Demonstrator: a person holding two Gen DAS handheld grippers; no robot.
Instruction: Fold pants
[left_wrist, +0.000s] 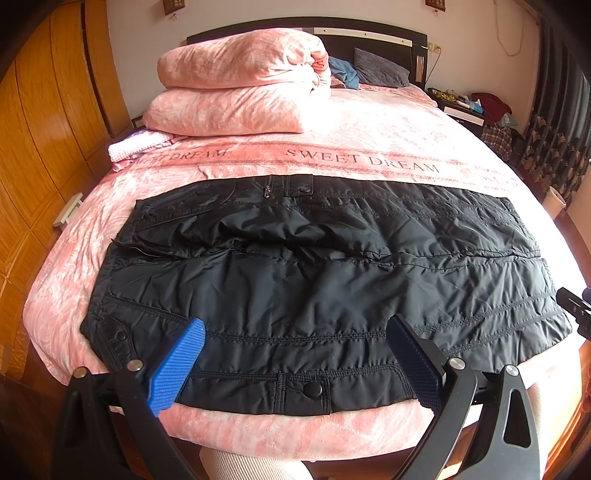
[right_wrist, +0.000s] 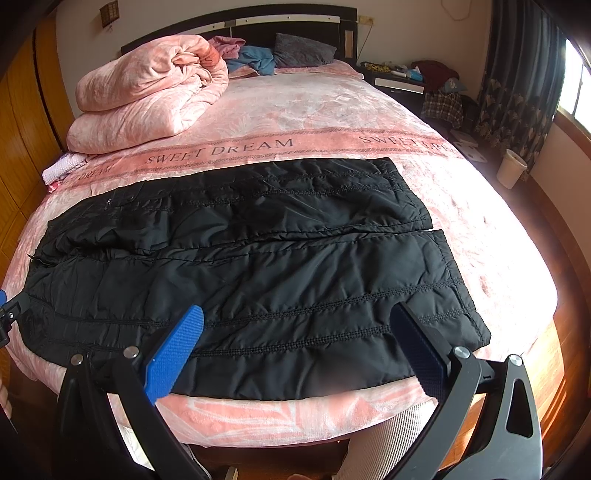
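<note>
1. Left gripper (left_wrist: 295, 354) and right gripper (right_wrist: 297, 349) both hover with jaws wide apart, holding nothing.
2. The pants (left_wrist: 314, 266) lie flat across the bed (left_wrist: 369, 133), legs side by side.
3. Padded, soft, probably slippery (shiny fabric); pinch the stitched near edge.

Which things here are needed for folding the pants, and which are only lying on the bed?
Needed:
black pants
left gripper
right gripper

Only lying there:
folded pink quilt
grey pillow
blue cloth
</note>
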